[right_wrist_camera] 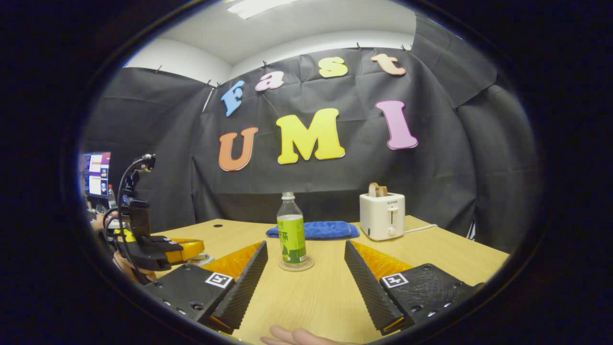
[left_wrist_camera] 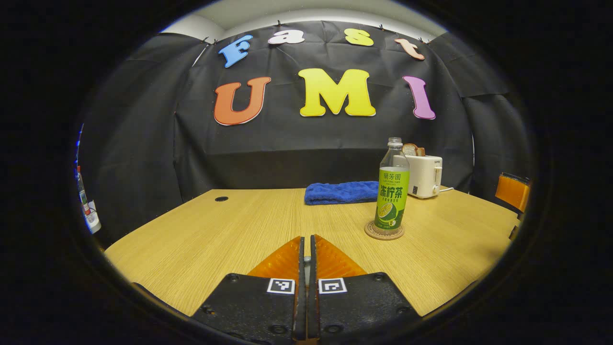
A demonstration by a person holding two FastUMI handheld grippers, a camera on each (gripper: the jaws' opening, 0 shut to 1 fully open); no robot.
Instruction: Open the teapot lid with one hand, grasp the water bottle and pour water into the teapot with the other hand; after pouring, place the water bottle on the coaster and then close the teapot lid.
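A clear water bottle [left_wrist_camera: 392,191] with a green label and no cap stands upright on a round coaster [left_wrist_camera: 384,231] to the right on the wooden table. My left gripper [left_wrist_camera: 307,249] is shut low over the table, with a small grey knob [left_wrist_camera: 307,261] pinched between its fingers; the teapot under it is hidden. In the right gripper view, the left gripper [right_wrist_camera: 184,249] hangs at the left in a hand, above a bit of white teapot [right_wrist_camera: 201,259]. My right gripper [right_wrist_camera: 305,247] is open, short of the bottle [right_wrist_camera: 291,230] on its coaster [right_wrist_camera: 297,264].
A white toaster [right_wrist_camera: 382,215] holding bread stands at the back right, its cord trailing right. A folded blue towel [right_wrist_camera: 313,230] lies behind the bottle. An orange chair back [left_wrist_camera: 512,190] is past the table's right edge. A person's fingertips [right_wrist_camera: 297,338] show at the bottom.
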